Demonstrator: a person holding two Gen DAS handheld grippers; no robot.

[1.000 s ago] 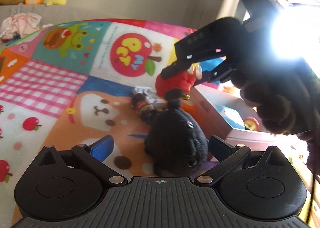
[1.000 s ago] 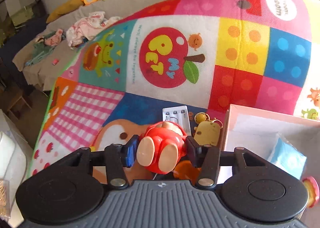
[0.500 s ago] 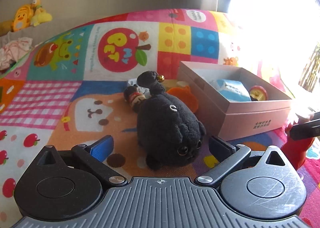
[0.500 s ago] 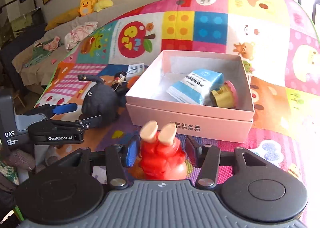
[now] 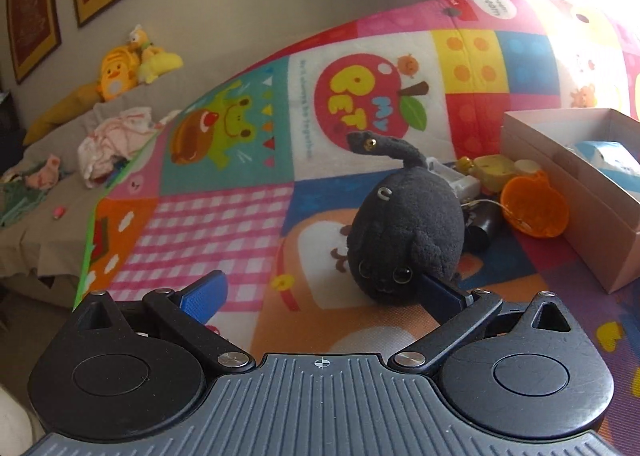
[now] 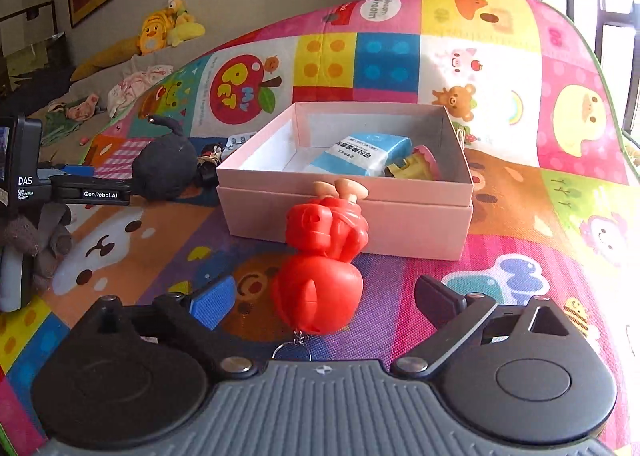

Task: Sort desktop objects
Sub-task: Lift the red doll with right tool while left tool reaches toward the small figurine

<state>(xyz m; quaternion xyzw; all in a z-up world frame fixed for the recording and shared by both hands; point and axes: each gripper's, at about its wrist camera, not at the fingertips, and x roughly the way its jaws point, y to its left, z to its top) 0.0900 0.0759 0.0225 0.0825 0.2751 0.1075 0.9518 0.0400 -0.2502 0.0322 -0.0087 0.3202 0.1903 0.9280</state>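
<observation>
Now that the right gripper (image 6: pixel 320 306) has just opened, red figure (image 6: pixel 322 256) stands freed outside pink box (image 6: pixel 352 224). Left gripper (image 5: pixel 320 298) open too, one pad nudging black plush (image 5: pixel 404 234); prob. next.

Ahead of your right gripper (image 6: pixel 320 302) the red figure (image 6: pixel 322 256) stands on its head btwn the wide-open jaws, touching the pink box (image 6: pixel 348 216) wall, so no way straight fwd; mat (image 6: pixel 520 256) right of it is free. Left side: black plush cat (image 5: pixel 404 228) blocks, w/ orange toy (image 5: pixel 534 208) and small clutter packed btwn it and the box; checkered mat left of the cat is bare.
</observation>
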